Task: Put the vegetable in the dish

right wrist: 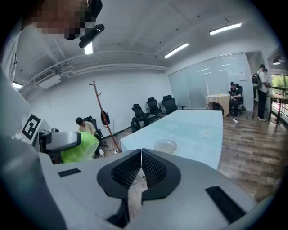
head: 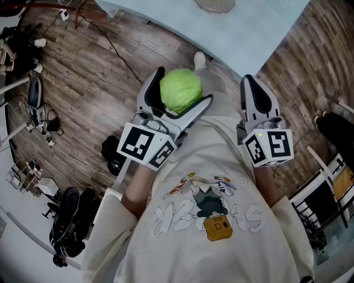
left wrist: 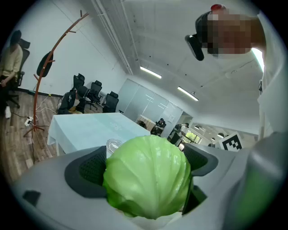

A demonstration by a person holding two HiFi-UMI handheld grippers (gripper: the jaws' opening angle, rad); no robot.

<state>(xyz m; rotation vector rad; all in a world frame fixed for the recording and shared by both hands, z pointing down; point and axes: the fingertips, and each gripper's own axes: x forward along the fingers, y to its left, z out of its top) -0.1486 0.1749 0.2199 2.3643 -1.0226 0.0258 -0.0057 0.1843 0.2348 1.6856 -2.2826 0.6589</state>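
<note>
A round green cabbage sits between the jaws of my left gripper, held up in front of the person's chest. In the left gripper view the cabbage fills the wide gap and both black pads press on its sides. My right gripper is level with it on the right, shut, its fingertips meeting with nothing between them. A clear glass dish stands on the pale blue table ahead. The dish lies near the table's near end, well beyond both grippers.
Wooden floor lies between me and the table. Cables, shoes and a bag are scattered at the left, and a black metal rack stands at the right. A red coat stand, office chairs and a seated person are further off.
</note>
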